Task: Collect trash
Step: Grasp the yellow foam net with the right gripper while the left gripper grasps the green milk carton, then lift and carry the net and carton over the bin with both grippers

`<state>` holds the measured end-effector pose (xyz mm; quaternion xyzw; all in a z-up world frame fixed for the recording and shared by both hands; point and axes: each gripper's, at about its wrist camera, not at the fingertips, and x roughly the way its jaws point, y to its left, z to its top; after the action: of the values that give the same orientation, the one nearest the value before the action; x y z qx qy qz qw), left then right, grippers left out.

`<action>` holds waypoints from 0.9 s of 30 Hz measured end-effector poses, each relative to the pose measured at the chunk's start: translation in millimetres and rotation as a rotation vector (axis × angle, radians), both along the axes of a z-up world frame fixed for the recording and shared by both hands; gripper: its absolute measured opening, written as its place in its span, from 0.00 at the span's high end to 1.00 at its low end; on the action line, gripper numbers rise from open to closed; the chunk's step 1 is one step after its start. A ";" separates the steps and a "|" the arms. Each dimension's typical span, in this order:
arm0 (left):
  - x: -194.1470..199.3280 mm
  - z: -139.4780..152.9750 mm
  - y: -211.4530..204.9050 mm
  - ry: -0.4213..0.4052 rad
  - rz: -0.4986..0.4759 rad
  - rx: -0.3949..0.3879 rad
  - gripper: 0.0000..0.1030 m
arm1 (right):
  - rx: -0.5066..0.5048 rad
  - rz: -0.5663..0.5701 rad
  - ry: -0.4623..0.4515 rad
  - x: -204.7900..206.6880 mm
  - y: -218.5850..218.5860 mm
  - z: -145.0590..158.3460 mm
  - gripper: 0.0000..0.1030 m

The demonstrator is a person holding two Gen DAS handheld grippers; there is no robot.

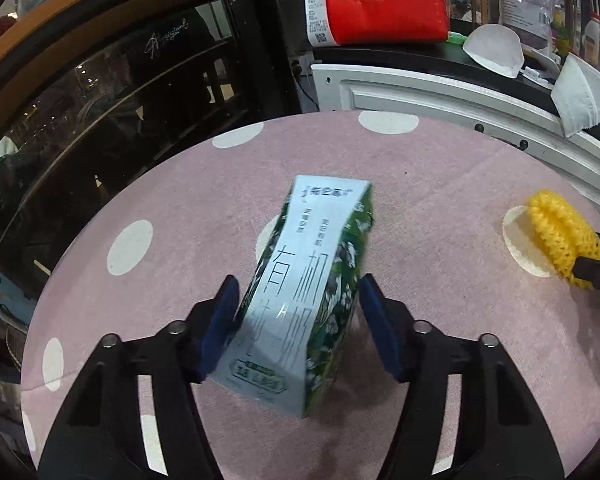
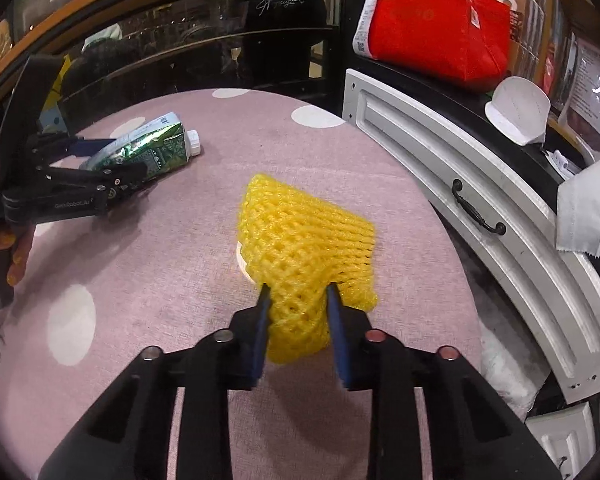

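Note:
A green and white milk carton [image 1: 308, 280] lies on the pink polka-dot tablecloth [image 1: 440, 184], between the fingers of my left gripper [image 1: 296, 292]. The left pad touches it; a small gap shows at the right pad. The carton also shows in the right wrist view [image 2: 148, 150], with its white cap pointing right and the left gripper [image 2: 112, 168] around it. My right gripper [image 2: 298, 294] is shut on a yellow foam fruit net [image 2: 304, 232], which rests on the cloth. The net shows at the right edge of the left wrist view [image 1: 560, 236].
A white cabinet with a dark drawer handle [image 2: 480, 216] curves along the table's right side. On it stand a red bag [image 2: 432, 12], white paper pieces [image 2: 520, 108] and clutter. A dark glass display case [image 1: 120, 120] runs behind the table.

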<state>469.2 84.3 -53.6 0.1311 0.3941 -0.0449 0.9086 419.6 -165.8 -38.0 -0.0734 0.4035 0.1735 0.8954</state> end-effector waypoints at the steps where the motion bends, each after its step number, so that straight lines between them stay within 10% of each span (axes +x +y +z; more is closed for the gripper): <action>1: -2.1 1.7 1.1 0.002 0.008 -0.014 0.46 | 0.005 -0.006 -0.001 1.2 -0.5 0.5 0.78; 27: -169.8 55.2 -44.4 -0.167 -0.025 -0.234 0.50 | 0.098 -0.031 -0.146 -131.1 -43.7 44.1 0.78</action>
<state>299.4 39.9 1.5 0.0325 0.3075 -0.0906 0.9467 288.4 -209.5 6.1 -0.0358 0.3294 0.1734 0.9275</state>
